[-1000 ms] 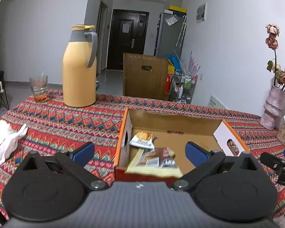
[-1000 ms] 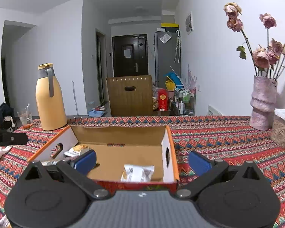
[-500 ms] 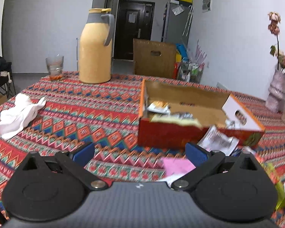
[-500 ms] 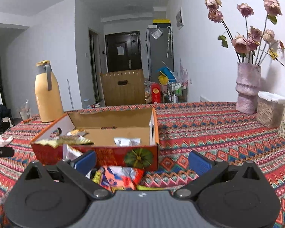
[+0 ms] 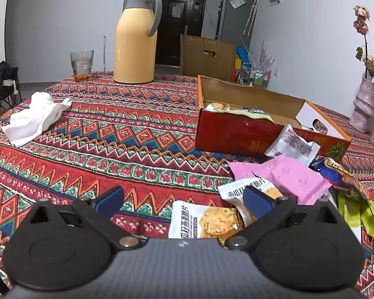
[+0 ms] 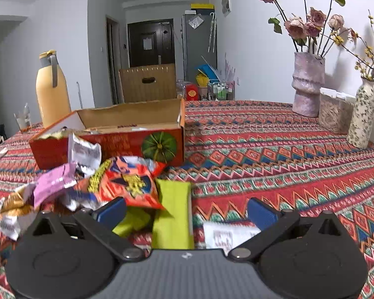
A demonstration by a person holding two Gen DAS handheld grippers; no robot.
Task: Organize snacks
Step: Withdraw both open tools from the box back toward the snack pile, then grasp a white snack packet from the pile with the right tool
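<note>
A loose heap of snack packets lies on the patterned red woven tablecloth (image 6: 274, 154), just in front of the open red cardboard box (image 5: 239, 134), whose near wall faces both cameras. In the heap, a pink foil packet (image 5: 289, 177) overlaps a white cracker packet with printed biscuits (image 5: 207, 220), and a white crinkled packet (image 5: 290, 144) leans against the box wall. An orange-red printed chip bag (image 6: 129, 182) rests on a flat lime-green packet (image 6: 173, 211). A few packets already lie inside the box, mostly hidden by its wall.

The left gripper (image 5: 183, 200) hangs over the cracker packet with its jaws spread wide, holding nothing. The right gripper (image 6: 187, 210) is likewise spread, empty, above the green packet.

Bare cloth stretches right of the box toward a pink ceramic vase (image 6: 308, 84), and left toward a crumpled white cloth (image 5: 36, 117). A yellow thermos jug (image 5: 136, 39) stands well behind.

The heap's left edge is blurred in the right view.
</note>
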